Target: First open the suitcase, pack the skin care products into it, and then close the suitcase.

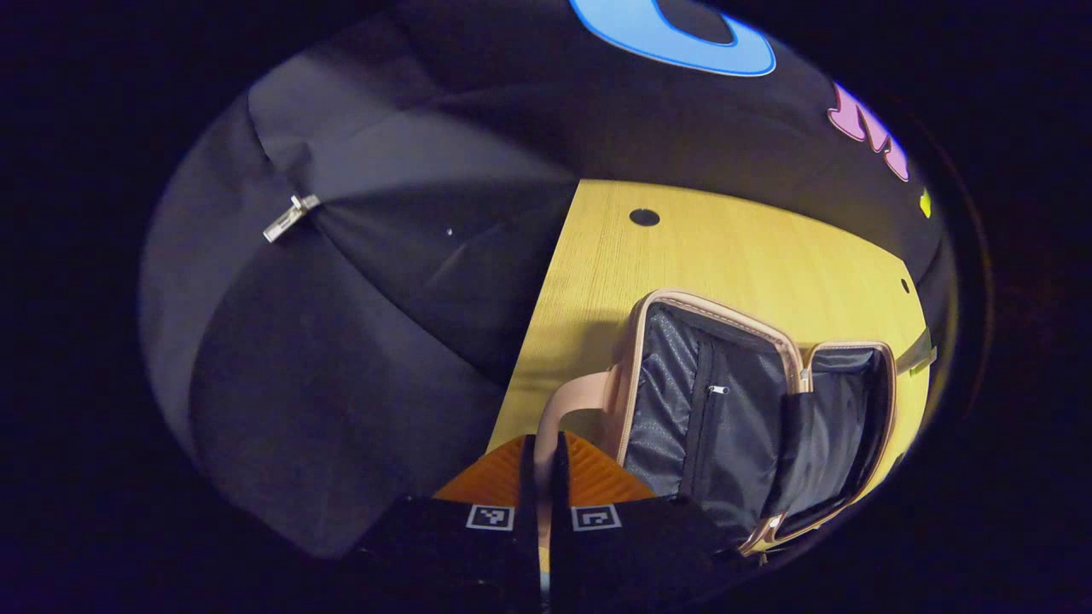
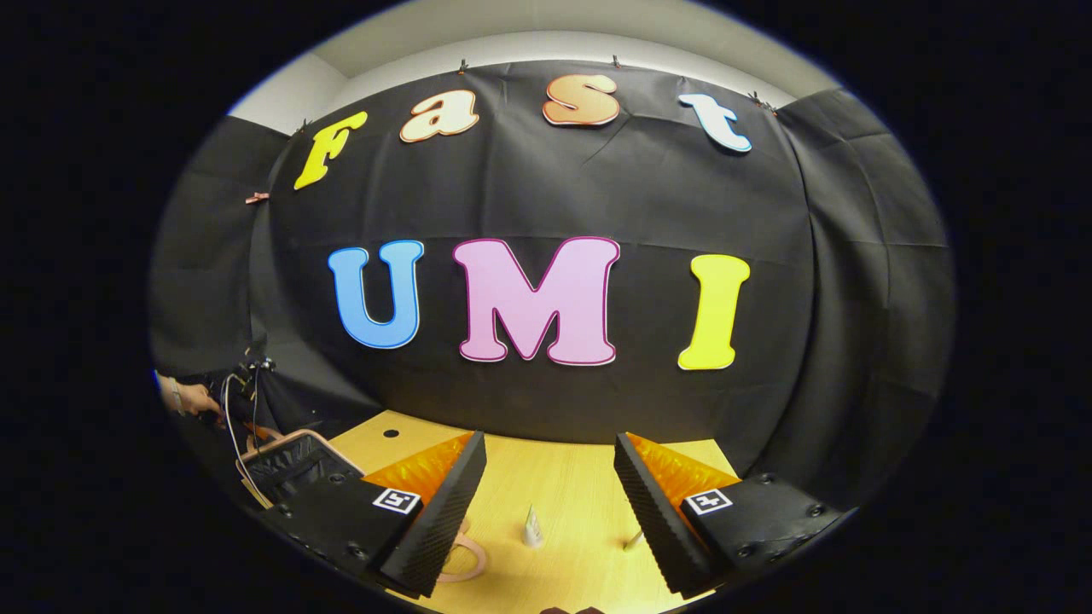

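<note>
We see the left claw (image 1: 544, 456) clamped on the handle (image 1: 563, 405) of the open suitcase (image 1: 751, 418) on the bench (image 1: 725, 247). Our right claw (image 2: 546, 495) gapes wide, with a small white tube (image 2: 532, 529) standing between its fingers.

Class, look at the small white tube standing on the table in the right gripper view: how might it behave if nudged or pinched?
The tube stands upright on a narrow base and looks tall for its width, so a sideways nudge would probably tip it. It looks small, so likely light and easy to knock away. It tapers upward, so it might slip from a pinch near the top.
</note>
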The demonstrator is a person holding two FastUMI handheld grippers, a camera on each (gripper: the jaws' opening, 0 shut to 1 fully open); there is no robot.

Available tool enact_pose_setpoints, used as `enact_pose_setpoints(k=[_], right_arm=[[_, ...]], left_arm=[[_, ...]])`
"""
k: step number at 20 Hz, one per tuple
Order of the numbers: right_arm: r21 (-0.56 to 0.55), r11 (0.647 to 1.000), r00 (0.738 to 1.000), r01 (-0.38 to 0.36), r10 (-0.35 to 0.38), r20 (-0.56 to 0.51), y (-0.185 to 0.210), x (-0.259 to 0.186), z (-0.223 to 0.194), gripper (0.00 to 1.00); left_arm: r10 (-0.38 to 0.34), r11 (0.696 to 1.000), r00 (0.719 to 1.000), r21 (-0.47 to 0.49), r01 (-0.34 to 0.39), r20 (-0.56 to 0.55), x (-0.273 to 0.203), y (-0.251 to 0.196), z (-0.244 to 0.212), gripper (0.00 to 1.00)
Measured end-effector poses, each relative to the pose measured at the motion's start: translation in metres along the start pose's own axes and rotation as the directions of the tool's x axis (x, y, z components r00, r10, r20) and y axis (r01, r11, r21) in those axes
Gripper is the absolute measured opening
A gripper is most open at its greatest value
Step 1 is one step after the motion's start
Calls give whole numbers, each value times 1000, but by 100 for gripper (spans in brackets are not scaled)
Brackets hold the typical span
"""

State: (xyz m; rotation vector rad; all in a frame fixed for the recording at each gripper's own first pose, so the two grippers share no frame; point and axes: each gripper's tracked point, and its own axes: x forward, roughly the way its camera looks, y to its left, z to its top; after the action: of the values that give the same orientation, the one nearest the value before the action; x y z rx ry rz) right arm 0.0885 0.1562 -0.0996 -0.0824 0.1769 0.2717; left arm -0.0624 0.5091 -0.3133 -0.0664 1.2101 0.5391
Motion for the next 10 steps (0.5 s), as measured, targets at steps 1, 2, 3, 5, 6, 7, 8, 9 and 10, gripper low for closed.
enact_pose_setpoints(k=[1, 2, 3, 5, 6, 7, 8, 9, 10], right_arm=[[3, 1000, 1000, 7, -7, -7, 5, 0, 0, 96], [4, 1000, 1000, 14, -14, -9, 9, 0, 2, 96], [5, 1000, 1000, 22, -22, -7, 11, -1, 5, 96], [6, 999, 999, 41, -41, -5, 13, -2, 8, 96], [9, 999, 999, 48, -48, -3, 13, -2, 9, 96], [16, 998, 998, 56, -56, -3, 14, -2, 9, 96], [23, 998, 998, 63, -63, -3, 14, -2, 8, 96], [30, 997, 997, 72, -72, -5, 13, -2, 6, 96], [38, 996, 997, 79, -79, -8, 13, -2, 5, 96]], left_arm=[[-11, 1000, 1000, -14, 11, -25, 14, 3, -10, 10], [-22, 999, 999, -26, 20, -45, 26, 4, -17, 10], [-27, 999, 997, -39, 24, -68, 31, 7, -24, 10], [-30, 999, 997, -37, 27, -67, 37, 10, -31, 14], [-23, 1000, 998, -19, 22, -50, 38, 12, -29, 11], [-4, 1000, 999, -2, 4, -36, 38, 14, -30, 13], [10, 1000, 1000, 7, -10, -22, 36, 18, -29, 19], [-7, 1000, 1000, 6, 7, -7, 30, 15, -27, 25], [-27, 1000, 1000, 7, 26, 16, 21, 9, -23, 47]])
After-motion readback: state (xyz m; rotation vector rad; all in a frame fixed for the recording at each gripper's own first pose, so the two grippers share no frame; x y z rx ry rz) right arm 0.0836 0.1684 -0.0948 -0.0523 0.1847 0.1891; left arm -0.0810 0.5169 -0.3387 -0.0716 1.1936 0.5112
